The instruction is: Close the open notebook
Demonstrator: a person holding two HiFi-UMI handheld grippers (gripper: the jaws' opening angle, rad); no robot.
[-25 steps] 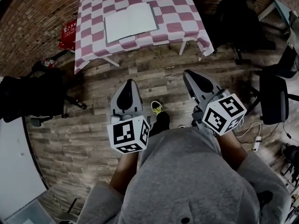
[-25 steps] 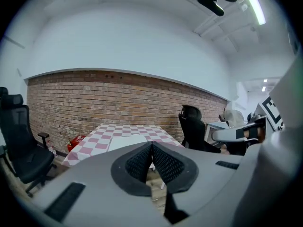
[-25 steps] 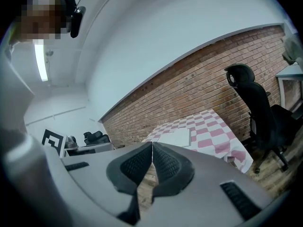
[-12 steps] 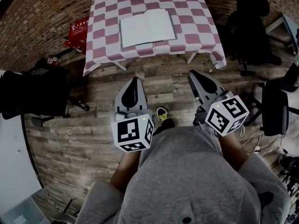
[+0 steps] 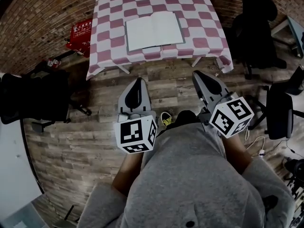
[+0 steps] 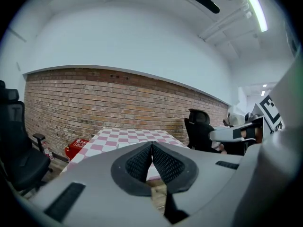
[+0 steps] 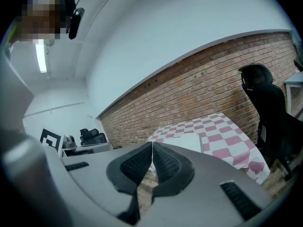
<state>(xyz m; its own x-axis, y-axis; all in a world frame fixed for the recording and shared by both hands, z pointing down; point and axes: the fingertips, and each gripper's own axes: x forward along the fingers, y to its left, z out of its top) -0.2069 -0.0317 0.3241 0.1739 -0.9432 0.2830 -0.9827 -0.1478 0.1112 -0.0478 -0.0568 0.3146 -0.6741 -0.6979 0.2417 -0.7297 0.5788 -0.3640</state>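
Observation:
An open white notebook (image 5: 154,30) lies flat on a table with a pink-and-white checked cloth (image 5: 108,42), near its front edge. Both grippers hover over the wooden floor, short of the table and apart from the notebook. My left gripper (image 5: 138,80) is shut with nothing between its jaws; its tips meet (image 6: 151,144). My right gripper (image 5: 197,73) is also shut and empty, tips together (image 7: 152,143). In the right gripper view the notebook (image 7: 185,142) shows as a pale sheet on the cloth beyond the jaws.
Black office chairs stand at the left (image 5: 33,99) and right (image 5: 278,106), another beside the table's right end (image 5: 256,27). A red box (image 5: 80,32) sits on the floor left of the table. A brick wall (image 6: 109,103) runs behind. Cables (image 5: 259,141) lie at the right.
The table and notebook have come nearer and shifted right in the head view as the person walked toward them. Both grippers stayed shut and held the same pose ahead of the body.

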